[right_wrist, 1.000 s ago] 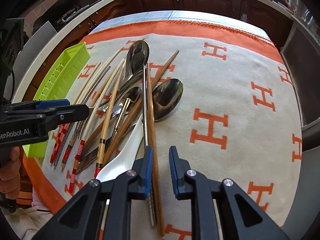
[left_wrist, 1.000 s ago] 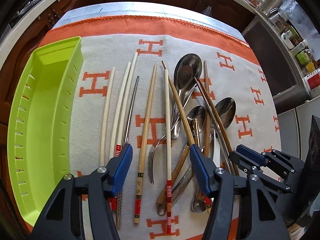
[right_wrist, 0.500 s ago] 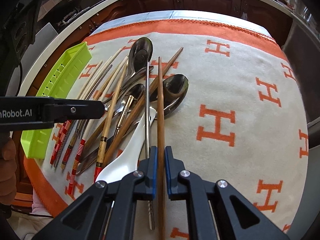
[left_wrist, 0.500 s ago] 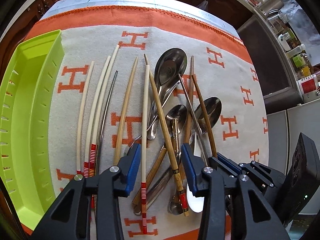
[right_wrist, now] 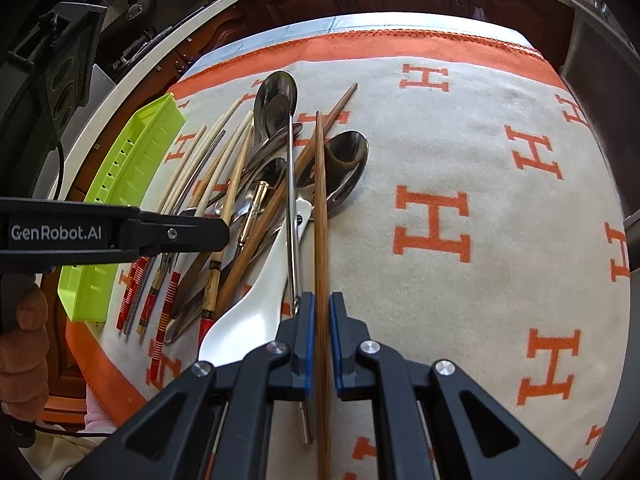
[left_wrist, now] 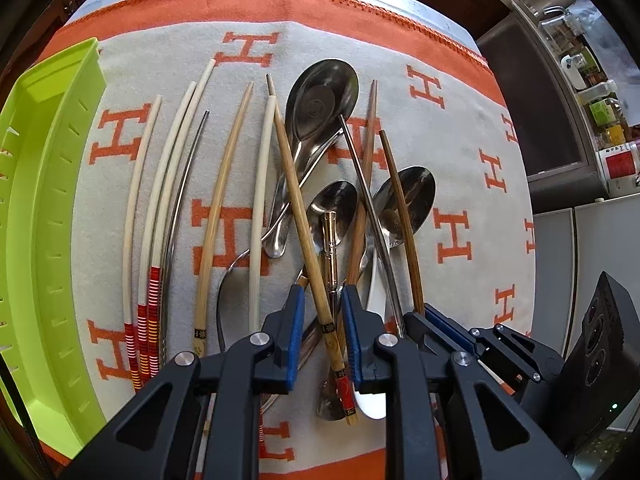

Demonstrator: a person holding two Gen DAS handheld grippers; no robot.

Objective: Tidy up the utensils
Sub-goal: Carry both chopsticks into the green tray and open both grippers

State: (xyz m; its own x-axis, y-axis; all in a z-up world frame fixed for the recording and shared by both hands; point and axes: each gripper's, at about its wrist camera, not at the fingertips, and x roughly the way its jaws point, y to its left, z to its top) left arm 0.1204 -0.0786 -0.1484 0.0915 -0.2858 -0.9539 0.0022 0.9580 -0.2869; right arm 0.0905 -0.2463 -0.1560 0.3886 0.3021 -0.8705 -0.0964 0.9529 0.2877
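— What is pinched by the right gripper (right_wrist: 321,336)?
— A dark wooden chopstick (right_wrist: 321,208), pointed toward twelve o'clock.
— And the left gripper (left_wrist: 320,330)?
— Its jaws have just been closing round a bamboo chopstick (left_wrist: 304,216); contact cannot be told.

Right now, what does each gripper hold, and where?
Right gripper: dark wooden chopstick, near its thick end. Left gripper, just closing around bamboo chopstick; grip unclear.

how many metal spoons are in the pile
3 shiny metal spoons: a large one at the far end of the pile, a small one in the middle, and another on the right. More may be hidden under the chopsticks.
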